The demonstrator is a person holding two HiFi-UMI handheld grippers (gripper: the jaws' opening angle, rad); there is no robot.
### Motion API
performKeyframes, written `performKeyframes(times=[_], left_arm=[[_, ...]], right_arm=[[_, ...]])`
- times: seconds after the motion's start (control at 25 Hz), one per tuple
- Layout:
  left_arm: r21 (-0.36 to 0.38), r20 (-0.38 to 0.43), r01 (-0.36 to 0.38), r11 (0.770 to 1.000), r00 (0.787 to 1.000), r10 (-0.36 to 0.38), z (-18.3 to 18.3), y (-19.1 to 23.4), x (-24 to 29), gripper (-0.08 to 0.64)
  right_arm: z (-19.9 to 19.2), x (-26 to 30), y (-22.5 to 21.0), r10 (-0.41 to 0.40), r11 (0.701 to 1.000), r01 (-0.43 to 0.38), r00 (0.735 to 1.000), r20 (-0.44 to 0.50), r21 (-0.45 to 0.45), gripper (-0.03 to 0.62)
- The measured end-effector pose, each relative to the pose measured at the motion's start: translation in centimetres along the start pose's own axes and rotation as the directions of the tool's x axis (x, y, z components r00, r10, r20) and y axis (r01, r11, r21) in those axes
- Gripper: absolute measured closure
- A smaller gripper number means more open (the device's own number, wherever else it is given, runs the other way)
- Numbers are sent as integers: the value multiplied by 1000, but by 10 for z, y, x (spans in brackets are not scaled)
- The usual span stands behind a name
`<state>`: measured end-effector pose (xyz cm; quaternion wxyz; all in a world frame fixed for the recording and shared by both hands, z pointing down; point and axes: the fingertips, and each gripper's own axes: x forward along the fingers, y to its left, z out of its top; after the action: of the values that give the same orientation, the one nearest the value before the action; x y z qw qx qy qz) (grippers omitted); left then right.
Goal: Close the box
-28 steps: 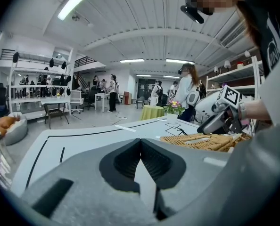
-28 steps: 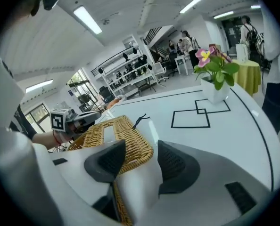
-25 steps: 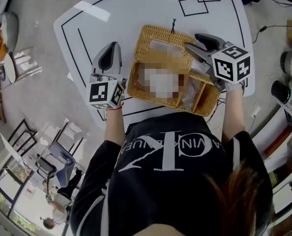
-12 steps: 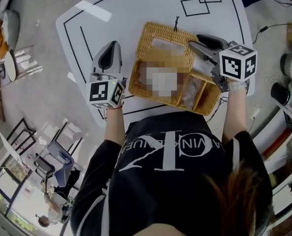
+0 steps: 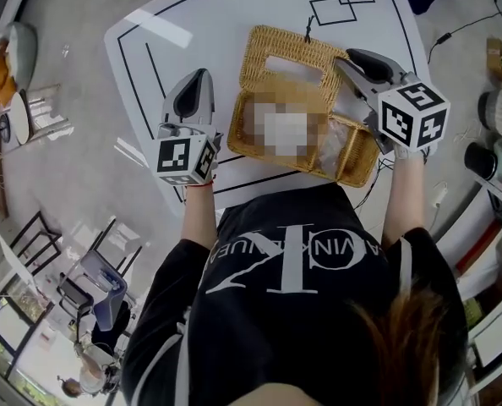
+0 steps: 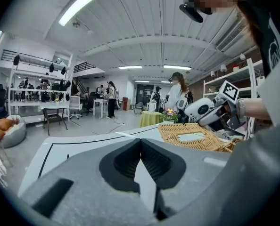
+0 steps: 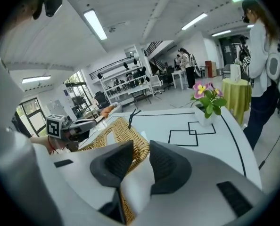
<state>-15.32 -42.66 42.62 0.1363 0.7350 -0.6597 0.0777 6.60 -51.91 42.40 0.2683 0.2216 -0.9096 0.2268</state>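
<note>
A big open workshop, and in it a white surface [image 5: 192,24] taped with black lines. At the left of the head view the left tongs [image 5: 197,76] are closed and empty, just beside the box and touching nothing. Centre frame, the wicker box [image 5: 359,169] stands open, with its lid [image 5: 289,49] laid back flat toward the top of the frame. Inside there's a big compartment on the left, mostly hidden from us. Smaller ones at the lower right hold something pale and shiny I can't name.

Over on the right, the right tongs [image 7: 141,149] are closing with the lid's woven right edge between them, pads not yet pressing. My call: bite squarely on that rim, well in. Then swing the lid up and over toward the bottom of the frame, slowly, so the light box doesn't skid. The left tongs could steady the box's left wall.
</note>
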Motion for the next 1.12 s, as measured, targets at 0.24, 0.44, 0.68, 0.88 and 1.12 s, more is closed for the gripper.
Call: performKeyframes(times=[0.24, 0.44, 0.68, 0.88, 1.12], left_arm=[[8, 27, 42, 999, 999, -43, 5, -9, -17, 549], [16, 52, 86, 996, 995, -86, 10, -15, -28, 549], [30, 76, 137, 990, 987, -139, 14, -20, -45, 549], [35, 94, 179, 983, 979, -182, 16, -20, -59, 549], [73, 108, 240, 968, 963, -247, 19, -29, -78, 549]], right_arm=[[16, -24, 20, -108, 984, 119, 991, 84, -133, 516], [23, -43, 40, -173, 962, 201, 973, 152, -186, 532], [23, -62, 65, -258, 917, 307, 943, 211, -254, 534], [19, -75, 88, -303, 896, 363, 921, 247, -257, 535], [7, -87, 112, -372, 856, 441, 888, 271, -270, 531]])
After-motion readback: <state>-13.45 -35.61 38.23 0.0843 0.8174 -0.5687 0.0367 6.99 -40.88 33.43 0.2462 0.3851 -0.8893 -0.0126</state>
